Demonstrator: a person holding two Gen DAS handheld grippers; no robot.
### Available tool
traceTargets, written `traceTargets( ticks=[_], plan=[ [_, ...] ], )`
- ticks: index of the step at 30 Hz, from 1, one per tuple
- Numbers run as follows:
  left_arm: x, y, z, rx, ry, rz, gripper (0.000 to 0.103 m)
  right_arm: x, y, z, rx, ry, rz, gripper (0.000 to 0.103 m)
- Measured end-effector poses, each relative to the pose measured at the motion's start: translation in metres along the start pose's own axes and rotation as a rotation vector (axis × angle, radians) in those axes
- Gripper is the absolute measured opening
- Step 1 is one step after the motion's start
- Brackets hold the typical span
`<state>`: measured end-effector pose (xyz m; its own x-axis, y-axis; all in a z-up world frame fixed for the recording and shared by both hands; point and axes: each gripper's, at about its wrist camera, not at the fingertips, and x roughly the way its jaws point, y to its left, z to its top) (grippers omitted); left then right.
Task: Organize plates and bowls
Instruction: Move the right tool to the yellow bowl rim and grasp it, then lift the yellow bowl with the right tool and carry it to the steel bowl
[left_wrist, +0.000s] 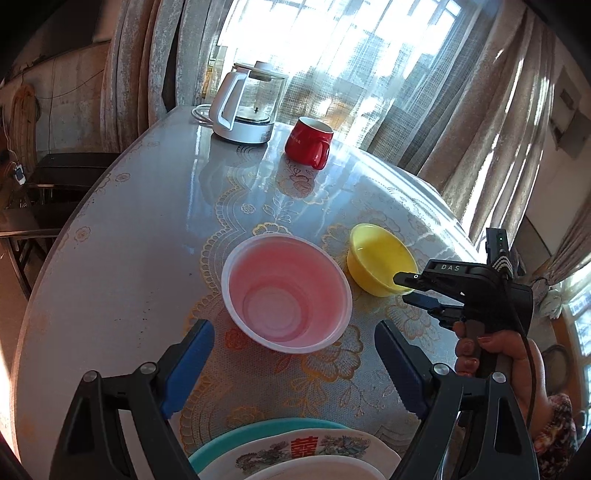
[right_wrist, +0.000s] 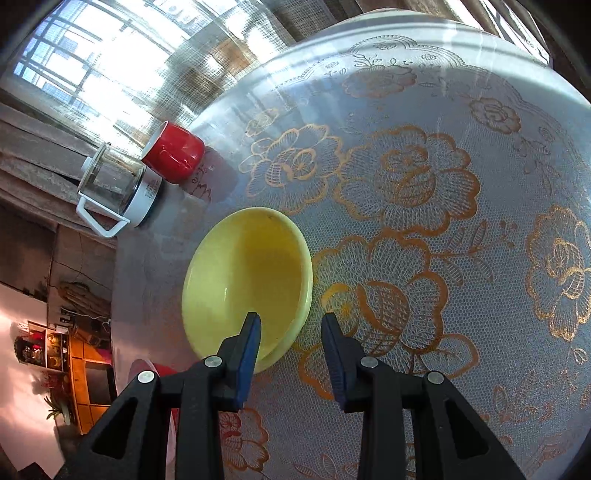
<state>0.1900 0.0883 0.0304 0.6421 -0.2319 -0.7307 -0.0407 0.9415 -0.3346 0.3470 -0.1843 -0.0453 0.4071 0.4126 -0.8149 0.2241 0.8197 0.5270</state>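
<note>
A pink and white bowl (left_wrist: 288, 293) sits mid-table, just beyond my open, empty left gripper (left_wrist: 295, 363). A yellow bowl (left_wrist: 380, 258) stands to its right. My right gripper (left_wrist: 415, 286) is at the yellow bowl's near rim. In the right wrist view the right gripper (right_wrist: 291, 332) is open, one finger inside the yellow bowl (right_wrist: 247, 284) and the other outside, straddling the rim. A stack of plates (left_wrist: 295, 450), a teal one under a white patterned one, lies below the left gripper at the table's near edge.
A white and glass kettle (left_wrist: 247, 103) and a red mug (left_wrist: 310, 142) stand at the far side of the round table (left_wrist: 129, 240), which has a floral lace cover. Curtains and a bright window lie behind.
</note>
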Motion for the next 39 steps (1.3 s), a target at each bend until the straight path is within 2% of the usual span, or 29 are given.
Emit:
traceTargets(
  ticks=[1, 3, 5, 8, 14, 17, 19, 24, 31, 36, 39],
  plan=[
    [0.001, -0.002, 0.001, 0.007, 0.004, -0.006, 0.089, 0.004, -0.002, -0.001, 0.002, 0.011, 0.001, 0.033],
    [0.003, -0.007, 0.001, 0.023, 0.004, -0.007, 0.087, 0.006, -0.002, -0.004, -0.019, 0.020, 0.017, 0.024],
    [0.006, -0.011, 0.002, 0.036, 0.005, -0.006, 0.082, 0.005, 0.000, -0.008, -0.046, 0.031, -0.001, 0.019],
    [0.009, -0.020, 0.002, 0.039, 0.014, -0.020, 0.082, 0.000, -0.001, -0.016, -0.077, 0.042, -0.012, 0.018],
    [0.006, -0.044, -0.001, 0.095, -0.018, -0.024, 0.082, -0.013, -0.004, -0.025, -0.121, 0.065, -0.027, 0.013],
    [0.011, -0.058, -0.003, 0.123, -0.007, -0.038, 0.077, -0.017, -0.006, -0.030, -0.128, 0.081, -0.017, 0.012],
    [0.016, -0.067, -0.005, 0.147, 0.005, -0.040, 0.073, -0.020, -0.007, -0.034, -0.141, 0.085, -0.024, 0.012],
    [0.032, -0.083, -0.008, 0.171, 0.061, -0.062, 0.055, -0.030, -0.019, -0.035, -0.156, 0.084, -0.063, 0.012],
    [0.062, -0.099, -0.002, 0.119, 0.163, -0.085, 0.054, -0.038, -0.037, -0.028, -0.148, 0.102, -0.066, 0.012],
    [0.082, -0.103, -0.005, 0.118, 0.190, -0.022, 0.053, -0.037, -0.040, -0.030, -0.139, 0.109, -0.053, 0.012],
    [0.095, -0.104, -0.011, 0.113, 0.222, -0.013, 0.040, -0.035, -0.040, -0.031, -0.139, 0.113, -0.048, 0.012]
  ],
)
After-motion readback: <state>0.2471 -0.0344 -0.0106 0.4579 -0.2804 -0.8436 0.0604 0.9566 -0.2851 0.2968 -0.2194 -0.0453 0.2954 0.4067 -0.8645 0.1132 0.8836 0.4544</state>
